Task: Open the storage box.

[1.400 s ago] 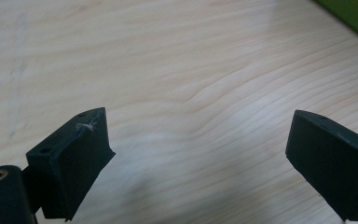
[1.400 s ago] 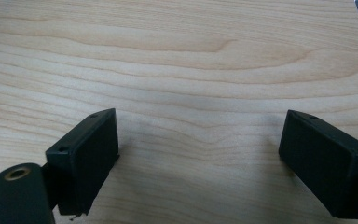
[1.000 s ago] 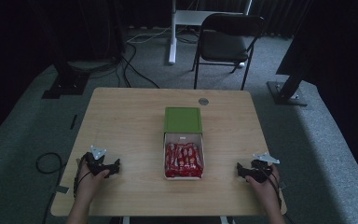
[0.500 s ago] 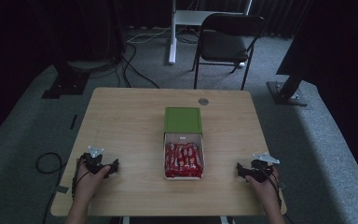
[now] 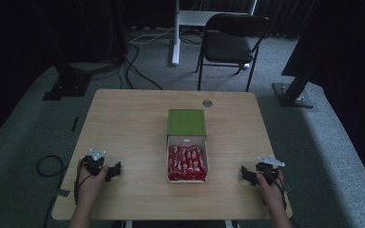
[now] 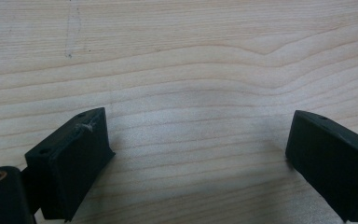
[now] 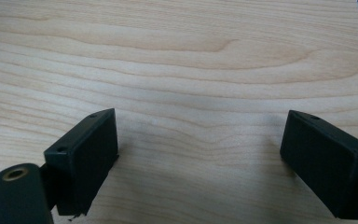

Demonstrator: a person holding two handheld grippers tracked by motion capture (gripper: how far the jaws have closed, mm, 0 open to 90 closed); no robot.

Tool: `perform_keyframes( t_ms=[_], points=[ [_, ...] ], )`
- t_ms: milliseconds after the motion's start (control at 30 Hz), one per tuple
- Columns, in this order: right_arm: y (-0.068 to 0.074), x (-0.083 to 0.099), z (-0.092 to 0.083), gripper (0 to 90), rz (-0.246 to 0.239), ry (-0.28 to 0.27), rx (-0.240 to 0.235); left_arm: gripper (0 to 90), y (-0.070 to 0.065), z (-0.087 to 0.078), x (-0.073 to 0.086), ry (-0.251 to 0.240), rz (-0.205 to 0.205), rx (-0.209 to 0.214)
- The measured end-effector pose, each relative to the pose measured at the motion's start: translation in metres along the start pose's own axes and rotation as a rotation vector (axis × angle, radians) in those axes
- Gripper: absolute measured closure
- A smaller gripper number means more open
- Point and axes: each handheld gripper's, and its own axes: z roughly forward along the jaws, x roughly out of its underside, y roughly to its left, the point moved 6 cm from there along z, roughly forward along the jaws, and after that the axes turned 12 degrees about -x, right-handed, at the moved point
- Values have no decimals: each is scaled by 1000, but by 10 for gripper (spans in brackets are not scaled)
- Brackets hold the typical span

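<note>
A white box [image 5: 187,160] full of red wrapped packets [image 5: 186,163] lies in the middle of the wooden table [image 5: 133,123], its green lid [image 5: 186,122] folded back on the far side. My left gripper [image 5: 115,171] rests on the table near the front left, held by a hand, jaws pointing toward the box. In its own view the left gripper [image 6: 196,158] stands open over bare wood. My right gripper [image 5: 244,174] rests near the front right, jaws pointing at the box. The right gripper [image 7: 200,158] is open too, with nothing between its jaws.
A small round grey disc [image 5: 207,103] lies in the table top near the far edge. Beyond the table stand a dark folding chair [image 5: 233,42] and a white stand leg [image 5: 176,33]. Cables [image 5: 123,71] run over the grey carpet at the left.
</note>
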Motion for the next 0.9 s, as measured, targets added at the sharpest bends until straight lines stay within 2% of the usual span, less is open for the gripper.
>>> perform_keyframes(
  t_ms=[233, 400, 467, 533, 567, 667, 800, 900],
  points=[
    [1, 0, 0, 105, -9, 2, -10, 69, 0, 0, 0, 1, 1, 0],
    [5, 0, 1, 105, -42, 9, -42, 65, 0, 0, 0, 2, 2, -1],
    [5, 0, 1, 108, -40, 9, -40, 65, 0, 0, 0, 2, 1, -1],
    [6, -1, -1, 127, -15, 6, -50, 63, 0, 0, 0, 2, 0, -1],
    [6, -4, -2, 127, 2, -10, -56, 60, 0, 1, 0, 4, 0, -1],
    [9, -14, -12, 124, -1, -49, -44, 49, 0, 1, 0, 5, 0, -1],
    [23, -37, -33, 121, 45, -144, -100, 44, 0, 1, 0, 5, 2, -1],
    [34, -48, -43, 120, 47, -183, -138, 44, 0, 1, 0, 5, 2, -1]
  ],
)
